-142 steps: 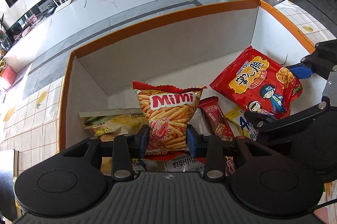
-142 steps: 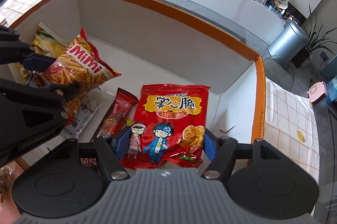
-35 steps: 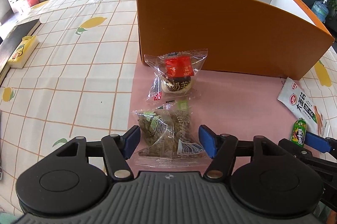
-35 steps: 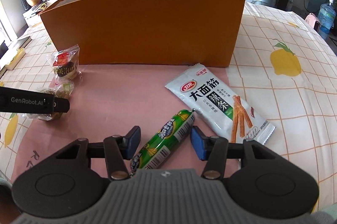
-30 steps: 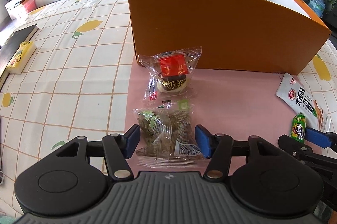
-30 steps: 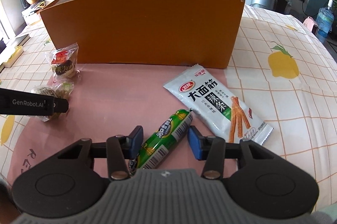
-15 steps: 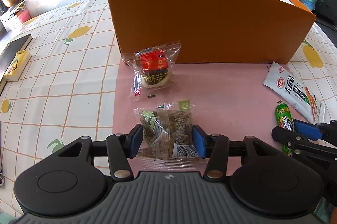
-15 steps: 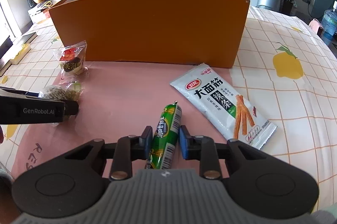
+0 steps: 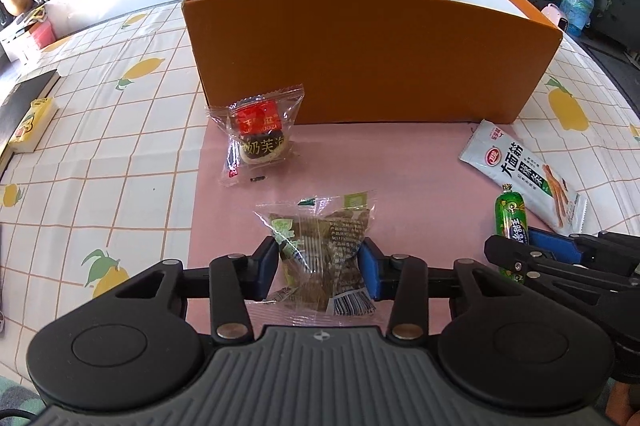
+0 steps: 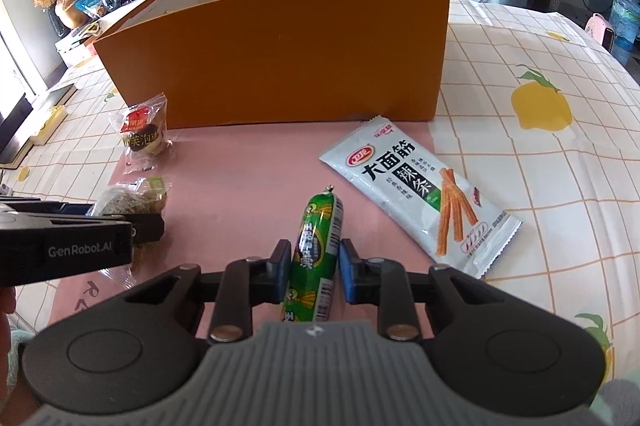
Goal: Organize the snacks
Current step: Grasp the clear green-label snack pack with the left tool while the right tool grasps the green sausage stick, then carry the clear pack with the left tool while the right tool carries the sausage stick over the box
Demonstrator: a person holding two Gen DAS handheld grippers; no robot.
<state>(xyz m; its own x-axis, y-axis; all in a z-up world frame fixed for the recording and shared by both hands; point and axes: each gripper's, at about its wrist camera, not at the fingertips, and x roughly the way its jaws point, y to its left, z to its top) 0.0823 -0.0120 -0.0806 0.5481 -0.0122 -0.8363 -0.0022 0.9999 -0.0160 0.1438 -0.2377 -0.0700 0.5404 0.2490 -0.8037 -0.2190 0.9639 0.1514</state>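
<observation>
Step in hand: we judge this the pick-up of two snacks at once, one per hand, before they go into the orange box.
Right tool (image 10: 311, 274): clenched on the green sausage stick (image 10: 317, 254), its blue pads pressed to the wrapper on both sides; the sausage lies lengthwise between them, pointing toward the box, low over the pink mat (image 10: 248, 178).
Left tool (image 9: 318, 268): its jaws are closing around the clear-wrapped brown cake (image 9: 324, 246); the pads meet the loose film on either side, and we cannot tell how firmly the cake itself is pinched.
Next move: we would lift both items clear of the desk (image 9: 120, 130), carry them over the near wall of the box and let go inside; the crinkly film calls for a settled grip first.
Left on the mat: a red-labelled puff pastry packet (image 9: 258, 142) close to the box, and a white spicy gluten-strip pouch (image 10: 420, 194) just right of the sausage.
Orange cardboard box (image 10: 280, 58): open-topped, beyond the mat; little of its contents shows from here.
</observation>
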